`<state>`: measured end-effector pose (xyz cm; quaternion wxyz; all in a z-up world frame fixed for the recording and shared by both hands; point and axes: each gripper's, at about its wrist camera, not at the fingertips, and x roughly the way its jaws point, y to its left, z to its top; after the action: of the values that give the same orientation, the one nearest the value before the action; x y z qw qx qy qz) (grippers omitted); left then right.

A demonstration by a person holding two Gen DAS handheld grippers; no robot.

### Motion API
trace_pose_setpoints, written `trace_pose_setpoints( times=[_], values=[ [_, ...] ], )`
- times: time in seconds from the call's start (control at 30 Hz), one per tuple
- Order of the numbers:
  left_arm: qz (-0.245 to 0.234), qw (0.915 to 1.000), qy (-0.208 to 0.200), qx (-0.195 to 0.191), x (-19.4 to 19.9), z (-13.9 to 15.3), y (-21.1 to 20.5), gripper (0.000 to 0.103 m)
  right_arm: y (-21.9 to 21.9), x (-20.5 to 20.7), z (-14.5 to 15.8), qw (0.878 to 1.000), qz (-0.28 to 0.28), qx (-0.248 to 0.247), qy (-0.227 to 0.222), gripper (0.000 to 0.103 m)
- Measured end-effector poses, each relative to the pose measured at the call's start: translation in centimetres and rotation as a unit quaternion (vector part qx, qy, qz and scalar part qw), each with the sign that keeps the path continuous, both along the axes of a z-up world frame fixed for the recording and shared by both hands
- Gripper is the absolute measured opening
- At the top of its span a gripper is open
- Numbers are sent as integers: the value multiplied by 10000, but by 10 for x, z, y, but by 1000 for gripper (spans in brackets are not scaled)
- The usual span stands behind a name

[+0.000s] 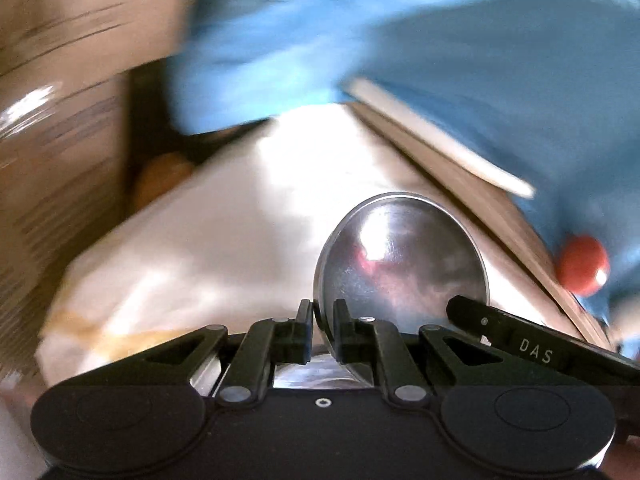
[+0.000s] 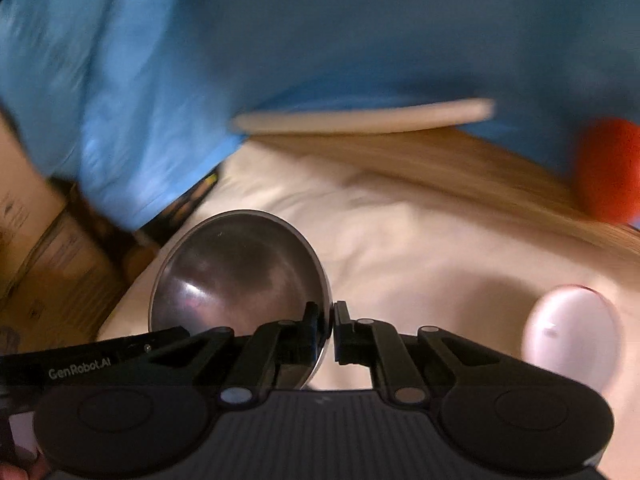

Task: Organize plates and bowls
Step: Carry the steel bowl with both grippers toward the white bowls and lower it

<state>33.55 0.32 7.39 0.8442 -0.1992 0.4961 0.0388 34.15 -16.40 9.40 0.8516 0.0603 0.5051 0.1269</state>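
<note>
A shiny steel bowl (image 1: 400, 264) hangs tilted above a white-covered surface (image 1: 224, 232), held at opposite sides of its rim. My left gripper (image 1: 323, 320) is shut on the near rim. The right gripper's black body (image 1: 520, 340) reaches the bowl's right side. In the right wrist view the same steel bowl (image 2: 236, 272) shows its dark inside, with my right gripper (image 2: 332, 320) shut on its rim. The left gripper's body (image 2: 100, 360) comes in from the left. A flat cream plate (image 2: 360, 116) lies on blue cloth (image 2: 320, 40). Both views are motion-blurred.
A white bowl with a red rim (image 2: 572, 336) sits on the white surface at the right. A red round object (image 2: 608, 172) lies by a wooden edge (image 2: 440, 160). Cardboard boxes (image 1: 60, 120) stand at the left, beyond the surface's edge.
</note>
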Motion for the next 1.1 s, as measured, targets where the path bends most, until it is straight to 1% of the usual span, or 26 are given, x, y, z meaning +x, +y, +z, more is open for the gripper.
trace_pose_setpoints(
  times=[0.1,0.17,0.3,0.4,0.47,0.57,0.7,0.87,0.9,1.0,1.1],
  values=[
    [-571,9983,-64,27,10,5,-30,10,-34,-14,10,9987,-499,43,-96,8],
    [-969,9953,-80,15,14,9,-48,10,-54,-27,17,9966,-807,57,-173,8],
    [-1810,9834,-62,-77,12,15,-87,11,-97,-61,29,9896,-1419,-1,-254,9],
    [-2416,9703,-39,-117,6,17,-115,11,-121,-92,33,9815,-1903,-28,-214,9],
    [-2816,9595,-13,-123,-1,17,-136,11,-136,-113,34,9753,-2206,-30,-147,10],
    [-3386,9408,78,-137,-14,14,-165,11,-154,-146,32,9627,-2704,-9,-47,10],
    [-4038,9145,237,-125,-30,5,-204,11,-178,-187,28,9419,-3357,2,90,10],
    [-4648,8833,608,-80,-51,-12,-245,13,-203,-228,22,9201,-3908,-11,267,10],
    [-4719,8789,701,-61,-53,-17,-252,13,-208,-234,18,9163,-3992,5,319,10],
    [-4844,8692,992,7,-60,-29,-271,13,-221,-248,8,9094,-4130,56,500,10],
    [-4906,8639,1134,96,-64,-37,-282,13,-232,-256,-3,9065,-4172,148,623,10]
  ],
)
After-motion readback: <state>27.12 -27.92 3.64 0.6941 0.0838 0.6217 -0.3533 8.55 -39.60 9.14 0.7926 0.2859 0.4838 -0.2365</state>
